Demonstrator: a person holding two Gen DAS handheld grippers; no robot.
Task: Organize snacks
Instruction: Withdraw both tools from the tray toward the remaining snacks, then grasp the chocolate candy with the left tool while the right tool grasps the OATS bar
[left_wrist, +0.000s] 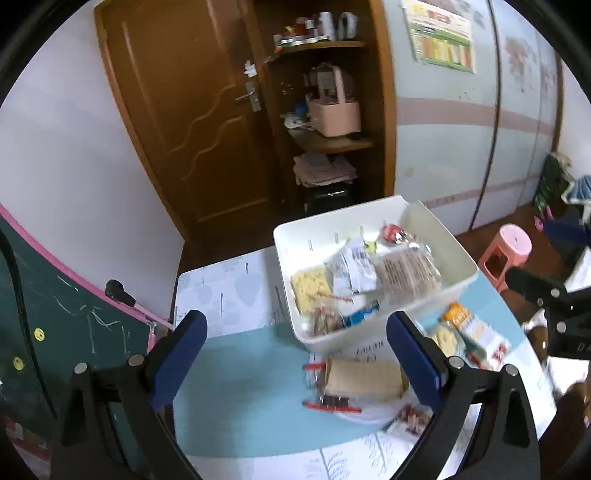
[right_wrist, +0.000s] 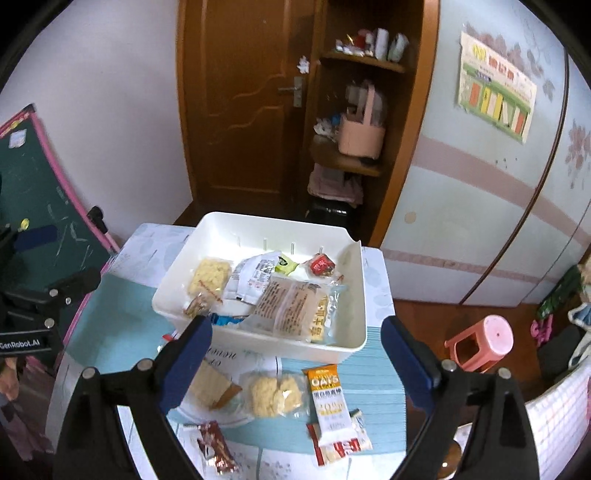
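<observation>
Right wrist view: going from left to right, at 7 o'clock a small dark red packet (right_wrist: 216, 448) lies on the blue table (right_wrist: 122, 332). Next comes a pale wafer pack (right_wrist: 210, 386), partly behind your finger, then a clear bag of yellow crisp pieces (right_wrist: 273, 395), then an orange and white oat bar (right_wrist: 328, 397) at 6 o'clock. At the centre stands the white bin (right_wrist: 354, 280) with mixed snacks inside. Your right gripper (right_wrist: 297, 354) stands wide and holds nothing.

Left wrist view: your left gripper (left_wrist: 297, 356) is also wide and holds nothing; the same bin (left_wrist: 376, 338) is at 1 o'clock, and a pink stool (left_wrist: 511, 245) is at 3 o'clock.
</observation>
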